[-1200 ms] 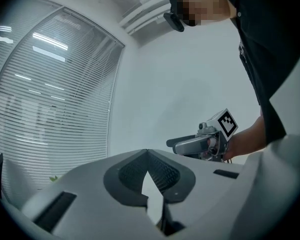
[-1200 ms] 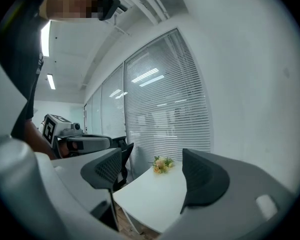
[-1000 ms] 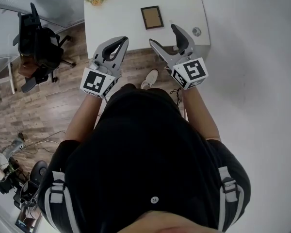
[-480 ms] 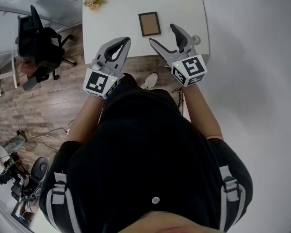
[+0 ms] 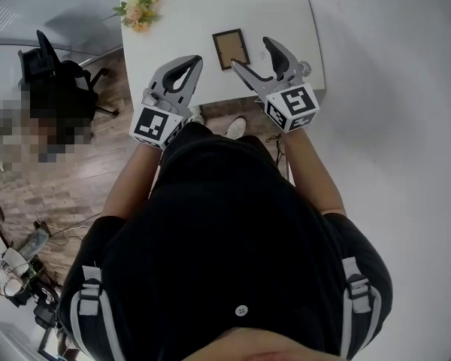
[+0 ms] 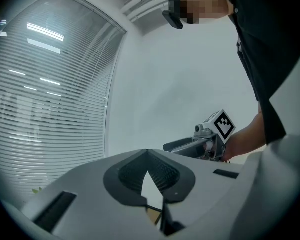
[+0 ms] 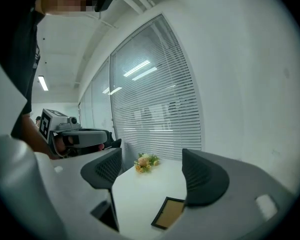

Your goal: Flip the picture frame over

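Picture frame (image 5: 231, 48) flat on white worktop (image 5: 180, 21). Left gripper (image 5: 189, 62) fingers together. Right gripper (image 5: 252, 54) fingers apart, empty, near frame.

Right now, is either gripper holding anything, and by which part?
Nothing is held. The right gripper is open and empty, the left gripper shut on nothing; the picture frame lies flat on the table, untouched.

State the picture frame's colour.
The picture frame has a dark border, tan-brown centre; best in right gripper view.
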Motion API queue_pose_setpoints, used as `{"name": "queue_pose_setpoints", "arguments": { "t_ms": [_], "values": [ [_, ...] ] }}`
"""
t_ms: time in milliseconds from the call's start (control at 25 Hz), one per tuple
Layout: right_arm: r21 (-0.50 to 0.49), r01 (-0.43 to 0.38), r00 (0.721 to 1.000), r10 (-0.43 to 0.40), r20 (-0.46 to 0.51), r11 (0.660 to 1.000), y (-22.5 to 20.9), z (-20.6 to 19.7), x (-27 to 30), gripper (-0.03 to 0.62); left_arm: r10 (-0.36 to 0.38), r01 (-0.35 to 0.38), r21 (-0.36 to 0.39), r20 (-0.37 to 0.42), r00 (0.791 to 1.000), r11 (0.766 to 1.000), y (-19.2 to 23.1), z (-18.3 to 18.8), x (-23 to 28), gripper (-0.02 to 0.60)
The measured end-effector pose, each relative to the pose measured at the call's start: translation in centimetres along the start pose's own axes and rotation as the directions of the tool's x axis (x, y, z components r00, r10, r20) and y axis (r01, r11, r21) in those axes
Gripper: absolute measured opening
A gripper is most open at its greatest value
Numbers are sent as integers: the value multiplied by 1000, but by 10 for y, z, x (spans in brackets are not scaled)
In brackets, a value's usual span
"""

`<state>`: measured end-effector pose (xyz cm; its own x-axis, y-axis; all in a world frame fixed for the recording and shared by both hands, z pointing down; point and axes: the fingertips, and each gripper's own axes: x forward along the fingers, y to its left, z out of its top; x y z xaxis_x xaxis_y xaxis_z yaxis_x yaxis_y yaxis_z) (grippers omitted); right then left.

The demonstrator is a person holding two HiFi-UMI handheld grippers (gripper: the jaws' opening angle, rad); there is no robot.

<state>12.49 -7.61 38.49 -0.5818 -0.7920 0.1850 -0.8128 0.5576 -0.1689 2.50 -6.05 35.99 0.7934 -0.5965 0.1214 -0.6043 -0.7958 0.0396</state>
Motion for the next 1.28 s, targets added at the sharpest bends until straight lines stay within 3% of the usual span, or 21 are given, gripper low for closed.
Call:
{"name": "queue_pose_setpoints", "arguments": {
  "t_ms": [560,800,1040,1280],
  "values": [
    [56,189,973,-179,-145,980,-25,-49,89,377,-152,152,-31,-23,988,988,83,-31,37,3],
    [62,262,945,-243,-221,963,-25,-85,119,377,-265,264,-80,-5,964,961,97,-45,39,3],
    [64,331,902,-296,-315,941,-34,-123,132,365,-299,296,-68,-26,954,953,104,-69,50,3],
    [67,346,863,-290,-413,936,-43,-166,147,354,-278,271,-93,-79,957,958,115,-99,63,3]
  ]
}}
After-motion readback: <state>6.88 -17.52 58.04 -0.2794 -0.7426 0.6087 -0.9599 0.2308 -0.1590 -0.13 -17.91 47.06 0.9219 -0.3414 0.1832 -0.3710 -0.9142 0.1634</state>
